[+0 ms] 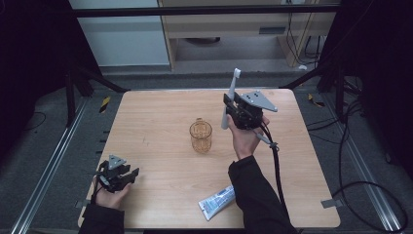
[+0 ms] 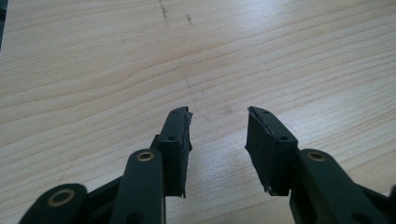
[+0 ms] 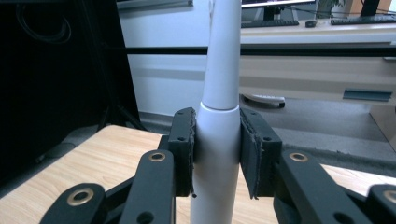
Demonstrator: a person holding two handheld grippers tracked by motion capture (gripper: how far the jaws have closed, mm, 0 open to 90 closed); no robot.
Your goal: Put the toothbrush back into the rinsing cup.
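- Right gripper [image 1: 233, 108] is clamped on a white toothbrush [image 1: 230, 99]; in the right gripper view both fingers [image 3: 183, 149] press flat on the thick part of the handle [image 3: 217, 154], just below the joint where it narrows to the neck.
- The toothbrush is held up in the air over the far right part of the counter [image 1: 160, 161], close to upright, bristle end at the top, lower end sticking out below the grip.
- Handling, as I judge it: light, rigid plastic, smooth round handle, so it can twist or slip in the pads if bumped. Not fragile, but the thin neck is the weak spot.
- Best hold is where it is now, on the thick handle. Avoid the neck and head.
- An amber cup [image 1: 200, 136] stands mid-counter, near and left of the brush; looks light and easy to tip, so a drop-in should go straight down without knocking the rim.
- Toothpaste tube [image 1: 217, 202] lies at the near edge beside the right sleeve: soft, would dent under a hard squeeze.
- Left gripper [image 1: 118, 176] rests at the near left corner, fingers [image 2: 176, 149] apart with nothing between them, bare wood underneath.
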